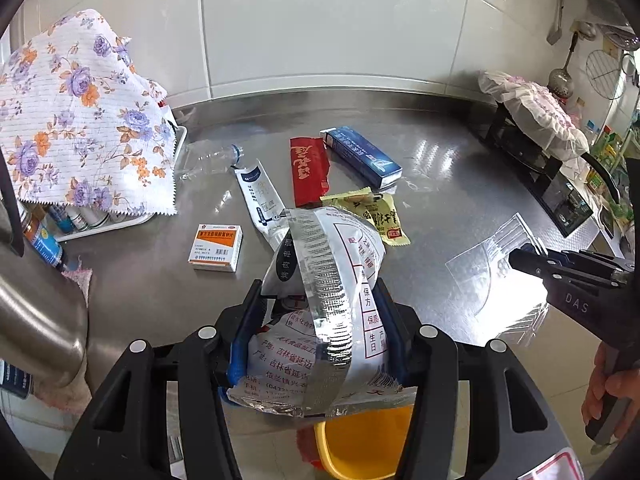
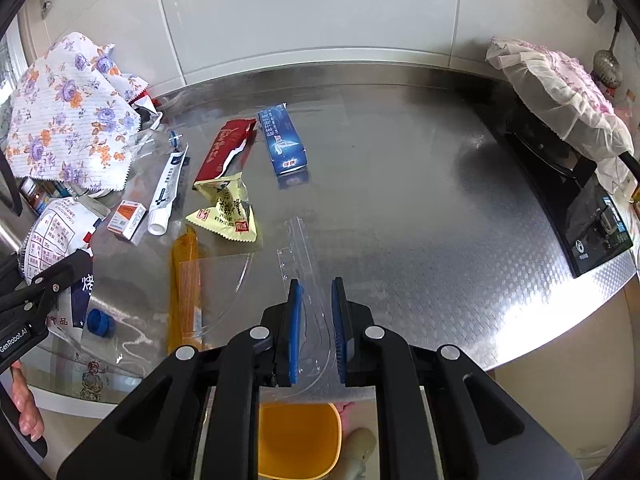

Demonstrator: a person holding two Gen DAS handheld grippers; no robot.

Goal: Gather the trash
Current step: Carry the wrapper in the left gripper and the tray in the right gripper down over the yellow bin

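A steel surface (image 2: 420,184) backed by white wall tiles fills both views, with litter strewn across its left and middle parts. Your left claw (image 1: 320,320) is clamped on a crumpled foil snack bag (image 1: 332,280), which fills the lower centre of the left view, lifted off the surface above a yellow bin (image 1: 360,440) at the bottom edge. Judge that bag as light, crinkly and slippery; it buckles between the pads, so grip it across the bulky folded middle, not a loose edge. Your right claw (image 2: 316,328) stands narrow, its blue pads pinching a clear plastic tray (image 2: 298,248) in the lower centre of the right view. The tray looks thin, springy and likely to crack or slide, so take it by a flat rim. Left on the surface in the left view: a blue carton (image 1: 362,156), a red wrapper (image 1: 308,170), a yellow sachet (image 1: 378,216), a white tube (image 1: 260,196) and a small orange box (image 1: 216,248). The cartons seem stiff and easy to take across their width; the wrappers lie flat and need an edge pinch.
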